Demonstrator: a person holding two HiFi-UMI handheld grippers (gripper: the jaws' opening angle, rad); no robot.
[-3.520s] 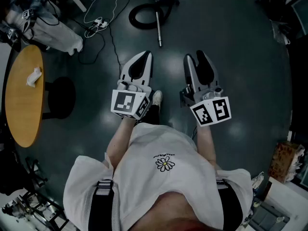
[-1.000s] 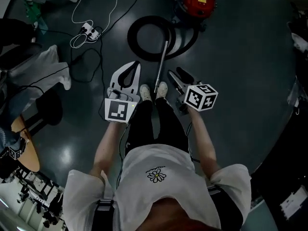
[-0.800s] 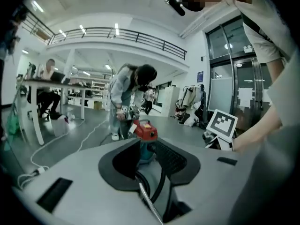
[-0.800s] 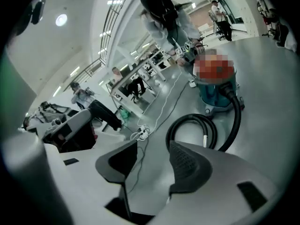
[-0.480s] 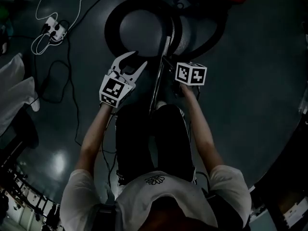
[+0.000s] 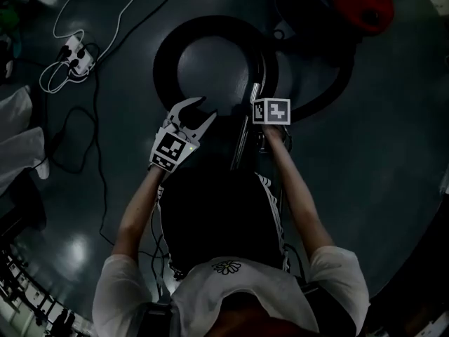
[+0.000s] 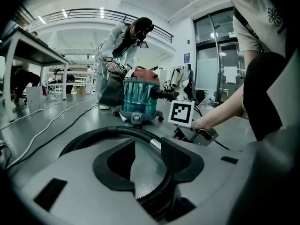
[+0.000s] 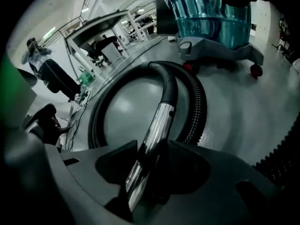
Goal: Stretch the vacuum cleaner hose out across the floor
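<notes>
The black ribbed hose (image 6: 165,48) lies coiled in a ring on the dark floor and runs to the red vacuum cleaner (image 6: 358,2). Its chrome wand (image 6: 240,146) points back toward the person's feet. My right gripper (image 6: 258,97) sits low over the wand. In the right gripper view the wand (image 8: 159,121) fills the gap between the jaws of the right gripper (image 8: 152,146), which is shut on it. My left gripper (image 6: 195,112) hovers at the ring's near edge, open. In the left gripper view the hose (image 7: 108,132) passes under the left gripper (image 7: 147,143), beside its right jaw.
A power strip (image 6: 74,51) with white and black cables lies at the far left, and a thin black cable (image 6: 98,167) trails down the floor. White cloth (image 6: 17,149) sits at the left edge. Another person (image 7: 124,41) bends over beyond the cleaner (image 7: 138,95).
The person has walked up to the cleaner and crouched. Both grippers have come down to the floor, the left jaws have spread apart, and the right gripper has settled on the wand.
</notes>
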